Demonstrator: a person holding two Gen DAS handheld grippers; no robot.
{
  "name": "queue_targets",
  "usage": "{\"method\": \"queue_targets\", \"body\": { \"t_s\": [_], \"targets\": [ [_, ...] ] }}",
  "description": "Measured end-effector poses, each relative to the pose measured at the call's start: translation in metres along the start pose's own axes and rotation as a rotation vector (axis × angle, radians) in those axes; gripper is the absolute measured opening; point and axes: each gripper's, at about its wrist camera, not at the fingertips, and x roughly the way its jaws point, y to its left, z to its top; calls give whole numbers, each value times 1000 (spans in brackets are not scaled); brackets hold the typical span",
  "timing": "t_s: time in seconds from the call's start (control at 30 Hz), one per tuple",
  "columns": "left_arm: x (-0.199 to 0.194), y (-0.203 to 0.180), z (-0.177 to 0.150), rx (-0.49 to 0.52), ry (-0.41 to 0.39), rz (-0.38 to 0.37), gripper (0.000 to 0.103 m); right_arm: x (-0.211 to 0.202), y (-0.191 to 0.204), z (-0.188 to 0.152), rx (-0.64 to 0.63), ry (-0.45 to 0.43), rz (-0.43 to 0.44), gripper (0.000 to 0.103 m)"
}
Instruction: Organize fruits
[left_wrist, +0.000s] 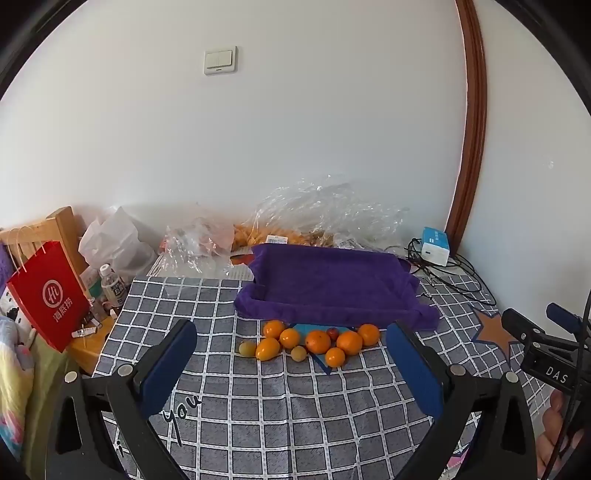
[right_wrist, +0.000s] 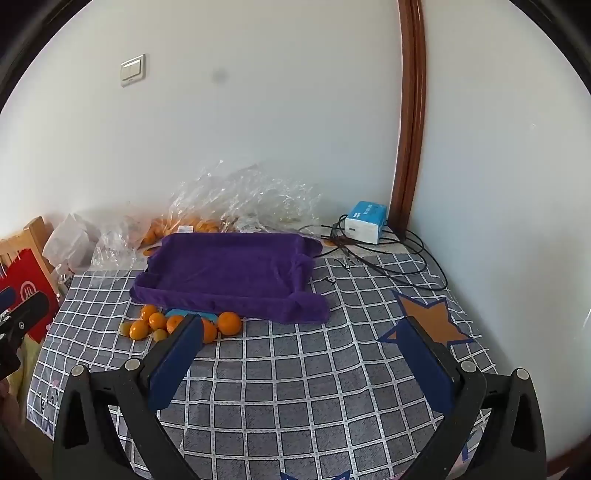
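Observation:
Several small oranges lie in a cluster on the checked tablecloth, with two yellowish-green fruits and a small red one among them. They sit just in front of a tray draped in purple cloth. My left gripper is open and empty, held above the cloth short of the fruit. In the right wrist view the oranges lie at left, partly hidden by a finger. My right gripper is open and empty, to the right of the fruit. The purple tray is beyond it.
Clear plastic bags with more oranges lie behind the tray against the wall. A blue and white box with black cables sits at back right. A red paper bag, bottles and a wooden chair stand at left.

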Motion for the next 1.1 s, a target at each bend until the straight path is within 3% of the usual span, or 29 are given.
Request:
{"method": "queue_targets", "body": {
  "t_s": [1.1],
  "targets": [
    [0,1,-3,-11,10,-18,103,-5,1,1,11,-23,10,103]
  ]
}}
